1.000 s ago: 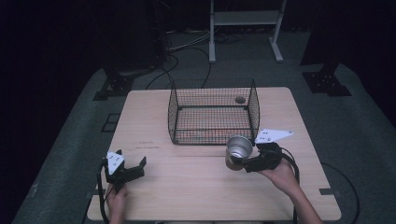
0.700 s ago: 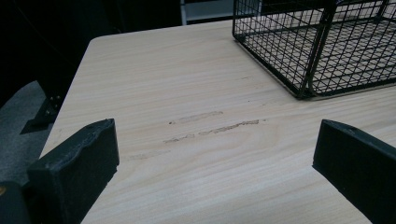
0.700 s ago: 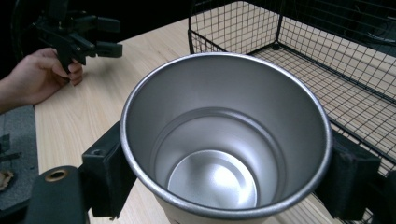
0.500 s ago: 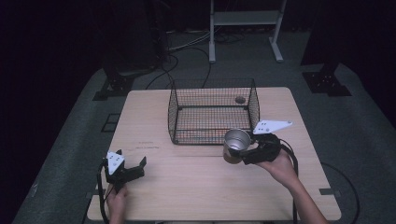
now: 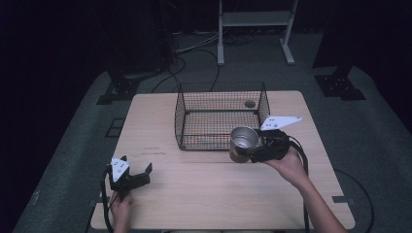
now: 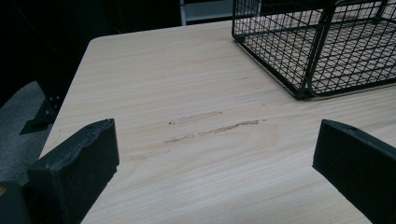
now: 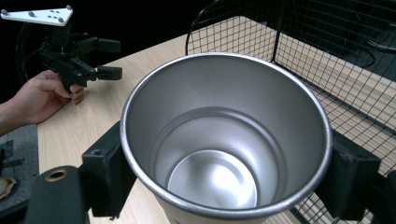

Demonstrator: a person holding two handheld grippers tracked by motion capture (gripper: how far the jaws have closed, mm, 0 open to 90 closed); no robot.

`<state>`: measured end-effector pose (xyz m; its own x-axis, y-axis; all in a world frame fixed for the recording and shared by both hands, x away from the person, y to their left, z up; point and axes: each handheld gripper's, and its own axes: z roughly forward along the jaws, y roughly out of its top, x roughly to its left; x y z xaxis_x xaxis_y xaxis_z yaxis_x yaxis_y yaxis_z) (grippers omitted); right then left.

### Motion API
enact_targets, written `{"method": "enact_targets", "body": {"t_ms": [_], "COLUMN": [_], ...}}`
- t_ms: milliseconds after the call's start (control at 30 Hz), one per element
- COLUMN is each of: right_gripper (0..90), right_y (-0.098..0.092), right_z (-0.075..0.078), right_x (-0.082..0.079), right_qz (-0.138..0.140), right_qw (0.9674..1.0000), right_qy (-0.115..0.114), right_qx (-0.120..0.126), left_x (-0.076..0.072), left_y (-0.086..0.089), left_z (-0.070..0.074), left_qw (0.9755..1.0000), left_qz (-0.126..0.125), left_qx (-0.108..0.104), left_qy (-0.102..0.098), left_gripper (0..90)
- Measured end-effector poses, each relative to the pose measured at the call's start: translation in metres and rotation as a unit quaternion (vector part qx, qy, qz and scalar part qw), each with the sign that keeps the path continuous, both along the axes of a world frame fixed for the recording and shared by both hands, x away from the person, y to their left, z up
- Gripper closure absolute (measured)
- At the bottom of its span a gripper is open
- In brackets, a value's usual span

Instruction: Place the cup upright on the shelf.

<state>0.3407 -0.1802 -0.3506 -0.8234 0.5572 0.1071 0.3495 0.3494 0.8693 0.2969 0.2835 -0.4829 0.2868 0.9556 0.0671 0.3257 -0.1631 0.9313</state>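
A shiny metal cup [image 5: 242, 142] is clamped upright between the jaws of my right gripper [image 5: 248, 148], lifted off the table just in front of the black wire basket's [image 5: 221, 116] near right corner. In the right gripper view the cup [image 7: 226, 140] is empty, its mouth facing the camera, with the basket [image 7: 327, 60] right behind it. My left gripper [image 5: 142, 174] rests low at the table's front left, jaws spread wide with only bare wood between them. The same left gripper [image 7: 106, 58] appears far off in the right gripper view, held by a hand.
The wooden table [image 5: 204, 194] has faint scuff marks [image 6: 212, 126] ahead of the left gripper. A small round object [image 5: 249, 103] lies inside the basket at its far right. Dark floor, cables and a white stand [image 5: 252, 19] lie beyond the table.
My right gripper has carried the cup up and a little toward the basket's near right corner. The left gripper has stayed put.
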Motion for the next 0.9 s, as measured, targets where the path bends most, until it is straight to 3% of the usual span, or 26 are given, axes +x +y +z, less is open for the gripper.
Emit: {"method": "enact_targets", "body": {"t_ms": [233, 900], "right_gripper": [18.1, 18.0], "right_y": [0.005, 0.022], "right_z": [0.009, 0.026], "right_x": [0.007, 0.043], "right_qz": [0.000, -0.017], "right_qw": [1.0000, 0.9998], "right_qy": [-0.006, 0.005], "right_qx": [0.000, 0.003], "left_x": [0.000, 0.000], "left_y": [0.000, 0.001], "left_z": [0.000, 0.000], "left_qw": [1.0000, 1.0000], "left_qz": [0.000, 0.000], "left_qx": [0.000, -0.002], "left_qy": [-0.001, -0.004], "left_gripper": [0.0, 0.0]}}
